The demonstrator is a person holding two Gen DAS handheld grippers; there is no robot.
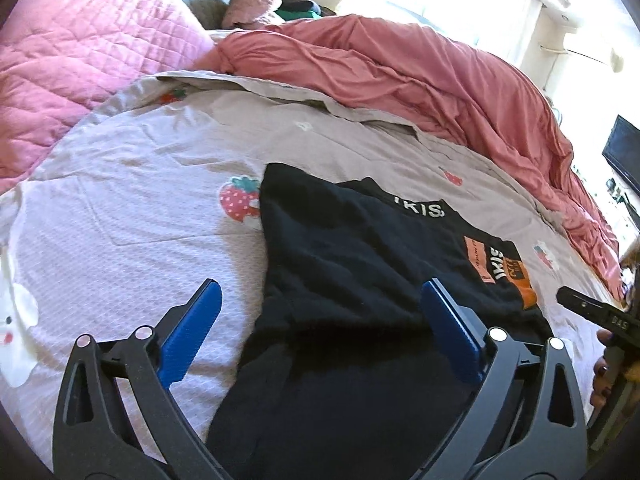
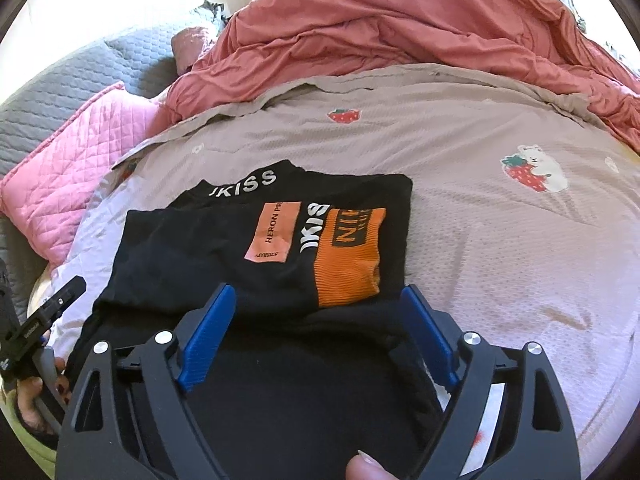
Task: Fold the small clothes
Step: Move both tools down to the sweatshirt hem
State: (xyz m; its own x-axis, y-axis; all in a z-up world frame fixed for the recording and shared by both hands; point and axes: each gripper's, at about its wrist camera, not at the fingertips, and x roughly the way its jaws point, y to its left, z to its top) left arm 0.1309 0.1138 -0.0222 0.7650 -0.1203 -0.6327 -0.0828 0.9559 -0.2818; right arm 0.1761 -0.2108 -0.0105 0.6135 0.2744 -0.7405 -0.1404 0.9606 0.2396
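A black top (image 1: 352,264) with white lettering and orange patches lies partly folded on the bed; it also shows in the right wrist view (image 2: 260,256). My left gripper (image 1: 320,312) is open, its blue fingers spread over the near left part of the garment, holding nothing. My right gripper (image 2: 316,312) is open over the near edge of the garment, just below the orange panel (image 2: 348,264), holding nothing. The right gripper's body shows at the right edge of the left wrist view (image 1: 600,316). The left gripper's body shows at the left of the right wrist view (image 2: 44,320).
The garment lies on a pale strawberry-print sheet (image 2: 500,240). A rumpled salmon duvet (image 2: 420,20) is heaped behind it. A pink quilted pillow (image 1: 80,60) and a grey headboard (image 2: 60,80) lie to the left. A dark screen (image 1: 624,156) stands far right.
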